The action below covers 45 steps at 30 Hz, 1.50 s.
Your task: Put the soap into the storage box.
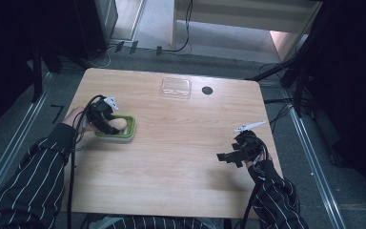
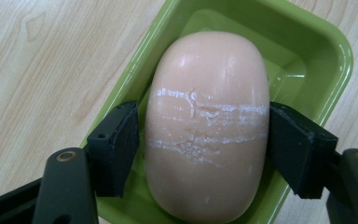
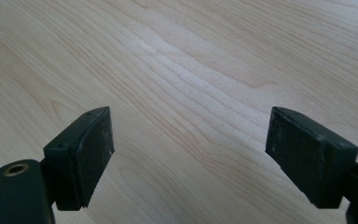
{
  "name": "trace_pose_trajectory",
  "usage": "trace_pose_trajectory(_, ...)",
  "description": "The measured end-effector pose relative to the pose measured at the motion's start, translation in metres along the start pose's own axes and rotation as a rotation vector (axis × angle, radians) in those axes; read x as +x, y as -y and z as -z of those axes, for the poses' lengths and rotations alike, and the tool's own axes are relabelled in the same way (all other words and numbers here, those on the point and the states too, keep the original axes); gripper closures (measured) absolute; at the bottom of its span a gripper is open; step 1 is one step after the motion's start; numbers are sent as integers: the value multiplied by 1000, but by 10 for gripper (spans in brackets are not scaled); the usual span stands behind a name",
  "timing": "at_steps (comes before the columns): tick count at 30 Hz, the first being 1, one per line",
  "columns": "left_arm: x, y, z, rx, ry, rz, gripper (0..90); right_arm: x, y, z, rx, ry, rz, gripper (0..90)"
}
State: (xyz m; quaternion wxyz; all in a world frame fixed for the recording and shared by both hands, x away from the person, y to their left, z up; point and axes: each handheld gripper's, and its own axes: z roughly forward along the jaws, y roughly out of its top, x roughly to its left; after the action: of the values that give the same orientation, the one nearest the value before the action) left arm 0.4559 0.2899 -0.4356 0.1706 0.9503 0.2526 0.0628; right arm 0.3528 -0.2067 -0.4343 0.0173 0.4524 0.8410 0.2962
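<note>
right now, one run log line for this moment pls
left tongs: straddling soap bar in green dish, contact unclear | right tongs: open, empty, over bare table

One soap bar, one green dish, one clear lid.

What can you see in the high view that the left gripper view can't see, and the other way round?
High view alone: the right gripper hanging open over bare wood, a clear lid and a small black disc near the table's far edge, and striped sleeves. Left gripper view alone: white scratch lines across the pink soap, and the left gripper's pads at the soap's sides. Both: the soap in its green dish on the wooden table.
</note>
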Motion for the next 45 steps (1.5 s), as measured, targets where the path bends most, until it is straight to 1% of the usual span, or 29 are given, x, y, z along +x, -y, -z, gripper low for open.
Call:
trace_pose_trajectory(2, 0, -1, 2, -3, -12, -5, 272, 0, 0, 0, 1, -1, 0, 160)
trace_pose_trajectory(3, 0, -2, 3, -8, -24, -1, 242, 0, 0, 0, 1, 0, 0, 160)
trace_pose_trajectory(4, 0, -2, 4, -2, -27, 4, 192, 0, 0, 0, 0, 0, 2, 160)
trace_pose_trajectory(5, -1, -3, 5, 3, -34, 0, 179, 0, 0, 0, 0, 0, 3, 160)
trace_pose_trajectory(10, -1, -2, 7, 1, -43, 7, 157, 0, -1, -1, 2, -3, 2, 160)
trace_pose_trajectory(12, -3, -2, 10, -10, -42, 11, 147, 0, -1, 0, 0, -1, 1, 160)
trace_pose_trajectory(16, -5, -4, 17, -31, -55, 0, 136, 0, 0, 0, -2, 1, 4, 160)
trace_pose_trajectory(18, -8, -6, 19, -31, -60, -6, 133, 0, 0, 0, 2, 0, -1, 160)
trace_pose_trajectory(21, -11, -6, 23, -38, -58, -7, 104, 0, 0, 1, -2, 1, -2, 160)
trace_pose_trajectory(23, -15, -6, 26, -58, -57, -18, 93, 1, 0, 1, -1, 0, 0, 160)
trace_pose_trajectory(25, -19, -7, 29, -54, -72, -26, 79, 0, 0, 1, -4, 0, 3, 160)
trace_pose_trajectory(27, -25, -7, 31, -52, -87, -21, 68, 0, 0, 1, -3, 1, 0, 160)
trace_pose_trajectory(28, -28, -8, 32, -50, -97, -27, 60, 0, 0, 1, -3, 0, 0, 160)
trace_pose_trajectory(31, -37, -8, 35, -44, -107, -46, 46, 0, 0, 1, -1, 0, 3, 160)
trace_pose_trajectory(32, -40, -9, 36, -34, -118, -54, 43, 1, 0, 1, 0, 0, 3, 160)
trace_pose_trajectory(35, -45, -9, 36, -33, -116, -57, 38, 1, 0, 1, -1, -1, 3, 160)
trace_pose_trajectory(38, -51, -11, 37, -29, -111, -73, 24, 1, 0, 1, 0, -2, 2, 160)
trace_pose_trajectory(42, -58, -13, 35, -29, -107, -78, 23, 1, 0, 1, -1, -3, 3, 160)
trace_pose_trajectory(44, -62, -12, 35, -48, -87, -84, 22, 1, 0, 1, -2, -3, 3, 160)
trace_pose_trajectory(45, -65, -11, 34, -46, -82, -85, 22, 1, 0, 1, -2, -5, 4, 160)
